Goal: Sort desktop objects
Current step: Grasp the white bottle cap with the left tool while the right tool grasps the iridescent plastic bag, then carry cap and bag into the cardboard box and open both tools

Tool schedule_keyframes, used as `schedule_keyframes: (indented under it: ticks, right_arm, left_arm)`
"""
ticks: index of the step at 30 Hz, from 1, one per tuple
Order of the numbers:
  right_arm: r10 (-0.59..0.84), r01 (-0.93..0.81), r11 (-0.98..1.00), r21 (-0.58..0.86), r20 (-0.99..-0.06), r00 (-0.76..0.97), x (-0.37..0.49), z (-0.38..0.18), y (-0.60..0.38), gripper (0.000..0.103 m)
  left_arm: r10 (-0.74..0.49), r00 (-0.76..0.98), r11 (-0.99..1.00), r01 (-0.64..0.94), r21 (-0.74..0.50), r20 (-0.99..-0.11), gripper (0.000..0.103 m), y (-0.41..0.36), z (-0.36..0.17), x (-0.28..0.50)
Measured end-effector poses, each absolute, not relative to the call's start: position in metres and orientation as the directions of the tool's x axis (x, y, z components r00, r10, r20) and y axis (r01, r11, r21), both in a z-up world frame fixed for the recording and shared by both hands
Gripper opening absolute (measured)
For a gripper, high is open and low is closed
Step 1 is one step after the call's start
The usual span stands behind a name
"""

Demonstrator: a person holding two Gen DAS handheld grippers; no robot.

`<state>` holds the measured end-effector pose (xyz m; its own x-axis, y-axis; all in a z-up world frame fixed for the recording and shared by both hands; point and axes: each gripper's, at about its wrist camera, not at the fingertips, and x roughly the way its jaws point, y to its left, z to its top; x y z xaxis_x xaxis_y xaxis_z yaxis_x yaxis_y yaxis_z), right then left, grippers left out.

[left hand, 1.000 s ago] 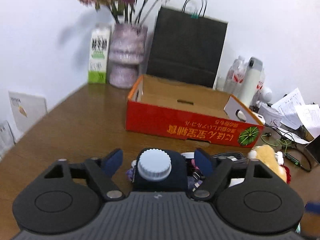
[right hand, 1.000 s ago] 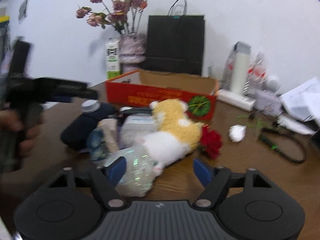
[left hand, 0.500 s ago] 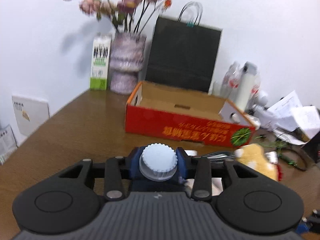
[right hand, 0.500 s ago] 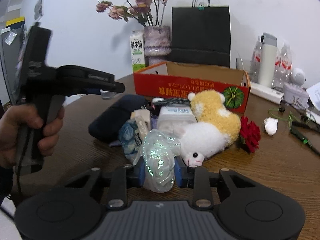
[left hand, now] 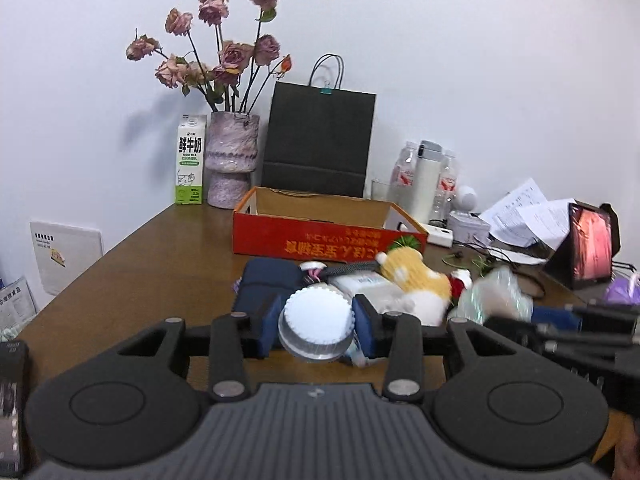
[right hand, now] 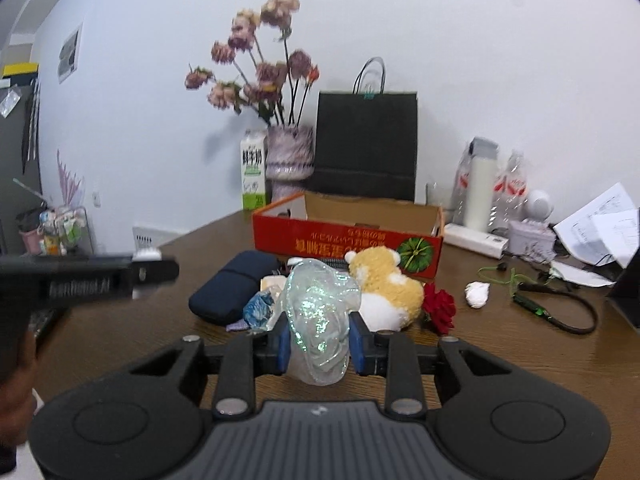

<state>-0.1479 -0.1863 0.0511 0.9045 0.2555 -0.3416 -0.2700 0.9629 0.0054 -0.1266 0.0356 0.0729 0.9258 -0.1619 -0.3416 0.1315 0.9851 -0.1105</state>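
The left gripper [left hand: 316, 330] is clamped on a white ribbed jar lid [left hand: 317, 321], low in the centre of its frame. The right gripper [right hand: 319, 342] pinches a crinkled iridescent plastic wrapper [right hand: 320, 320] the same way, so both tongs are narrowed on a load. Beyond each, toward mid-frame, the pile remains: a navy pouch [right hand: 232, 288], a yellow and white plush toy [right hand: 384, 288] and a red rose [right hand: 439, 307]. Behind the pile, straight ahead of both tongs, the open red cardboard box [right hand: 348, 242] lies with its long side across the view. Either hand must likely carry its item forward over the pile to reach it; neither looks clearly nearer.
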Motion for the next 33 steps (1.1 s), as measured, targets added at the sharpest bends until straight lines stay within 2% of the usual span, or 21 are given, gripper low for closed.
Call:
schedule_keyframes:
  ticks: [4,10,17,21,26,30,33]
  right_arm:
    - [0.228,-0.236,0.972,0.007,-0.294,0.928,-0.174,0.052,-0.194,0.027]
    - [0.198,-0.192,0.98,0.048,-0.236,0.951,-0.186,0.054,-0.207,0.028]
    - [0.194,-0.182,0.981,0.07,-0.249,0.949,-0.149,0.064,-0.212,0.028]
    - [0.203,-0.186,0.978,0.091,-0.247,0.947,-0.09,0.078,-0.218,0.028]
    - [0.222,-0.183,0.971,0.152,-0.307,0.925,0.042,0.102,-0.225,0.028]
    - [0.206,-0.174,0.978,0.114,-0.436,0.876,0.166,0.106,-0.217,0.028]
    - [0.171,-0.13,0.985,0.114,-0.538,0.825,0.25,0.096,-0.209,0.028]
  left_arm:
    - [-0.164,0.923,0.986,0.139,-0.096,-0.348,0.04,0.024,0.072,-0.147]
    - [-0.168,0.937,0.986,0.155,-0.067,-0.305,0.04,0.01,0.078,-0.159]
    - [-0.124,0.948,0.991,0.105,-0.079,-0.292,0.04,0.018,0.09,-0.126]
    - [-0.116,0.948,0.992,0.095,-0.084,-0.296,0.04,0.031,0.114,-0.061]
    - [-0.122,0.935,0.992,0.109,-0.058,-0.333,0.04,0.028,0.148,0.06]
    - [-0.116,0.913,0.993,0.121,-0.011,-0.39,0.04,0.013,0.154,0.168]
    - [-0.096,0.894,0.991,0.129,0.046,-0.437,0.04,0.002,0.139,0.242]
